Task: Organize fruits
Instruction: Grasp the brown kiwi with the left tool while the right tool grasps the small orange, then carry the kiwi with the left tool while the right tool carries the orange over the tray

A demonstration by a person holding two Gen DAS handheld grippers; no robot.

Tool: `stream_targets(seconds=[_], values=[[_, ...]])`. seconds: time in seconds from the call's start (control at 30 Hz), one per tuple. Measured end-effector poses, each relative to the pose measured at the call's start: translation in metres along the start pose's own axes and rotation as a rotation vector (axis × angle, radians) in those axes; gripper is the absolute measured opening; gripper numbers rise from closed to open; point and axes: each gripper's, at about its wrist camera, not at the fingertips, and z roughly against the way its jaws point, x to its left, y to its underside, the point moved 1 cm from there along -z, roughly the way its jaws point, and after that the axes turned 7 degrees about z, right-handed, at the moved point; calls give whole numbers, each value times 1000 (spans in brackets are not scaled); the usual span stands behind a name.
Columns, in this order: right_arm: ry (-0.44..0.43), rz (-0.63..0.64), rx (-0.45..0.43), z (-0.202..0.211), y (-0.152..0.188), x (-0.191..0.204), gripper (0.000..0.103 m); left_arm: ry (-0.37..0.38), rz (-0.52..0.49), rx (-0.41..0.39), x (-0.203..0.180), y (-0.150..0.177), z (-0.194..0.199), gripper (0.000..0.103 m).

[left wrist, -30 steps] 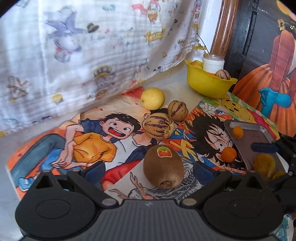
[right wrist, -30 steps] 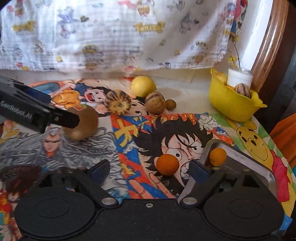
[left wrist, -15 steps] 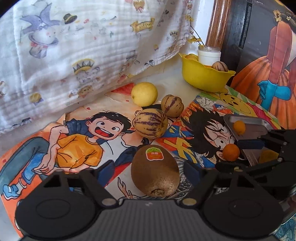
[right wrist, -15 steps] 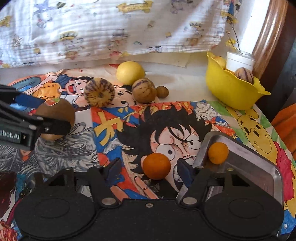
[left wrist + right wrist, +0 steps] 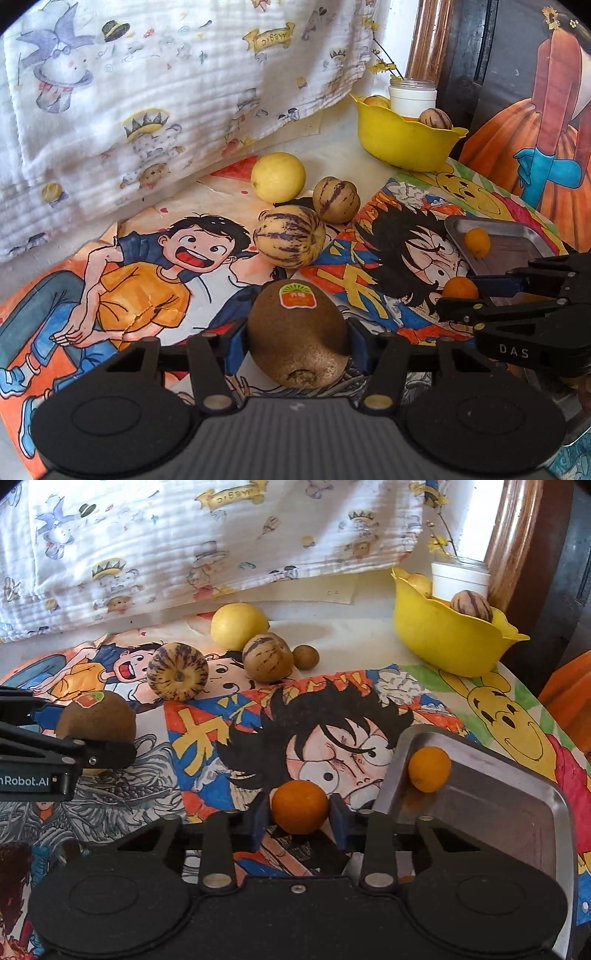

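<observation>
While both pairs of jaws are closing, each has a fruit between its pads. The left gripper (image 5: 297, 341) is clamping onto the kiwi (image 5: 298, 332), with the blue pads touching its flanks, and the right gripper (image 5: 298, 812) is pinching the small orange (image 5: 300, 806) the same way.

Taking the metal tray (image 5: 517, 786) as the landmark: the small orange sits on the cartoon mat (image 5: 207, 746) just beside the tray's left wall, a second orange (image 5: 429, 769) lies inside the tray against that wall, and the kiwi rests well to the tray's left. Beyond the tray, toward the hanging cloth (image 5: 184, 546), lie two striped melons (image 5: 177, 671), a lemon (image 5: 238, 626) and a tiny brown fruit, with a yellow bowl (image 5: 450, 642) holding more fruit at the tray's far right.

Several risks seem likely from here. The kiwi is rounded and fuzzy, gripped low near its blunt end, so it may squirt forward or tip out if lifted before the pads seat. Too firm a squeeze could bruise either fruit. The right gripper's finger sits close to the tray wall, so a careless lift might knock the tray and send the second orange rolling. With the two grippers working near each other, a crossing move could make them collide.
</observation>
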Motion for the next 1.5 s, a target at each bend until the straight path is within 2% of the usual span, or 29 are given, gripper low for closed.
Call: stream_targets(seconds=[0.17,0.47,0.77,0.97,1.17,1.5], values=[[-41,-55,-14,6,4,-4,34,-23,-17,-2,-5,2,2,58],[-78,-133,-140,52,16,-12,34,4,-14,-22,-22,5,25,58],[-25,-159,-255,126,42,-41,34,64,-35,-58,-64,9,54,58],[49,-188,-261,160,78,-67,34,128,-57,-70,-102,21,69,58],[96,-227,-251,179,115,-83,34,176,-78,-49,-135,37,73,58],[111,-251,-245,184,156,-87,34,203,-114,-10,-169,61,71,58]])
